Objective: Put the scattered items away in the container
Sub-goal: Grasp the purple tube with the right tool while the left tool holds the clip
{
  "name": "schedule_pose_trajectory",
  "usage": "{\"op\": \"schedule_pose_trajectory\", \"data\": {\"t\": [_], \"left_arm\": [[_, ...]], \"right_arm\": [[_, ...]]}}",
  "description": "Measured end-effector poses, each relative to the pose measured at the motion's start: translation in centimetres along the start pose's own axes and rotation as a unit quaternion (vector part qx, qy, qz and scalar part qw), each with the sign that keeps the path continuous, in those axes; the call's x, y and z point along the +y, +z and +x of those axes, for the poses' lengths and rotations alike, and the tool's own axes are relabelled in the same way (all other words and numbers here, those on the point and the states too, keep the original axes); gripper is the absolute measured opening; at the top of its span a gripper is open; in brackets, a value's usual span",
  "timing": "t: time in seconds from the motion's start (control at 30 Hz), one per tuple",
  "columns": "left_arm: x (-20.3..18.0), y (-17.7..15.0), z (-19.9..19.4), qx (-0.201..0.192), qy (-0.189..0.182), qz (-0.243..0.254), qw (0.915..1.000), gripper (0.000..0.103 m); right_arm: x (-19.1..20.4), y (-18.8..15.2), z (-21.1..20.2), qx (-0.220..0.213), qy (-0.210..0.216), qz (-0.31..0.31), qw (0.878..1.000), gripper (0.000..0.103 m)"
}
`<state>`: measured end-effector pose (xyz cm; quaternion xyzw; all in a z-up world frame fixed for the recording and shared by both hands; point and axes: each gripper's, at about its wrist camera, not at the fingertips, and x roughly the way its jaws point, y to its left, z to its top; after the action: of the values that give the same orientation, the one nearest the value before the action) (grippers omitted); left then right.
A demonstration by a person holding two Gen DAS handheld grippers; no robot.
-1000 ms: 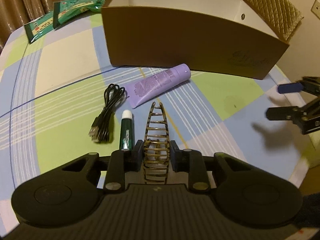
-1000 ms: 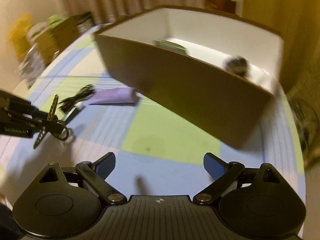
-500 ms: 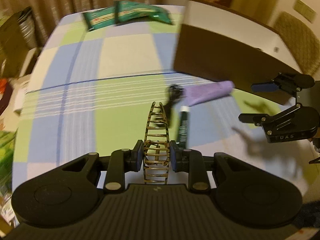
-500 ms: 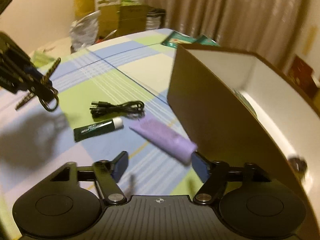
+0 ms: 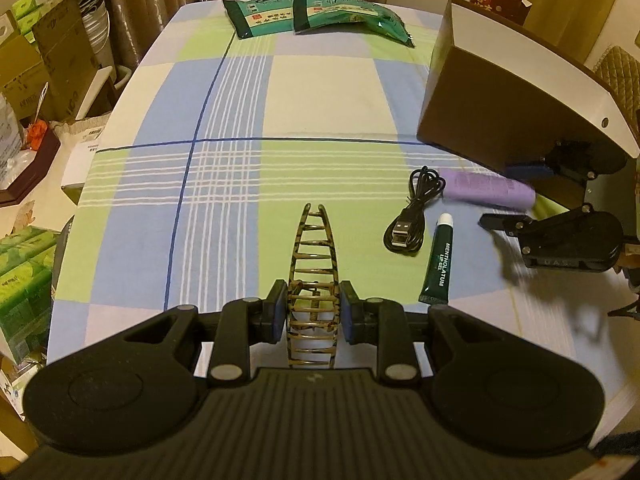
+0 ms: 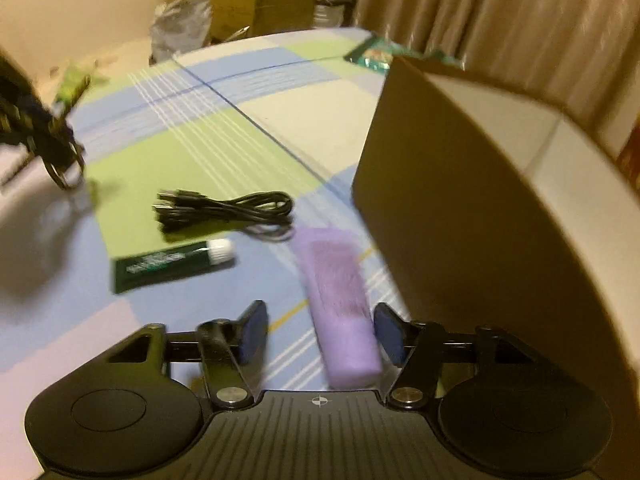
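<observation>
We have the left gripper (image 5: 313, 316) clamped on a tortoiseshell hair claw clip (image 5: 313, 280), its blue pads pressed against the clip's two sides, the clip's toothed length pointing forward over the checked tablecloth (image 5: 224, 168). From the right wrist view, blurred as it is, this gripper and the clip appear above the cloth near the table's left edge, with a shadow beneath.

Our right gripper (image 6: 320, 334) stands wide apart over the cap end of the purple tube (image 6: 340, 312) — the tube lies between the two fingers, closer to the right one, and we cannot tell whether either pad touches it. In the left wrist view this gripper (image 5: 516, 196) sits at the table's right edge, just in front of the box, with the purple tube (image 5: 486, 192) running between its fingers.

The tube lies on the cloth right beside the brown wall of the open cardboard box (image 5: 492, 92), which stands at the right edge of the table. Just left of the tube lies a coiled black USB cable (image 5: 416, 212), and near it, toward the front edge, a green lip gel tube (image 5: 438, 260) with a white cap. Two green packets (image 5: 316, 14) rest at the far edge of the table.
</observation>
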<state>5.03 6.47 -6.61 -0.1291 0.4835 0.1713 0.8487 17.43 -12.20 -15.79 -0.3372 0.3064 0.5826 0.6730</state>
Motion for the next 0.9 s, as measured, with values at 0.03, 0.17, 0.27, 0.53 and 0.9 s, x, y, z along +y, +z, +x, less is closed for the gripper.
{"op": "schedule_pose_trajectory", "data": {"t": [0.03,0.17,0.27,0.53,0.9], "left_arm": [[0.1,0.0,0.0,0.0,-0.001,0.0,1.0,0.022],[0.3,-0.1,0.0,0.001,-0.004,-0.004,1.0,0.022],[0.4,0.0,0.1,0.003,-0.005,-0.007,1.0,0.022],[0.1,0.5,0.4,0.0,-0.007,-0.003,1.0,0.022],[-0.1,0.1,0.1,-0.001,-0.016,-0.008,0.9998,0.022]], "right_arm": [[0.0,-0.2,-0.2,0.005,0.009,0.015,1.0,0.039],[0.6,-1.0,-1.1,0.017,-0.001,0.056,0.998,0.038],[-0.1,-0.9,-1.4,0.011,0.003,0.116,0.993,0.046],[-1.3,1.0,0.1,-0.002,-0.022,0.192,0.981,0.055],[-0.1,-2.6,-3.2,0.016,-0.019,0.177,0.984,0.029]]}}
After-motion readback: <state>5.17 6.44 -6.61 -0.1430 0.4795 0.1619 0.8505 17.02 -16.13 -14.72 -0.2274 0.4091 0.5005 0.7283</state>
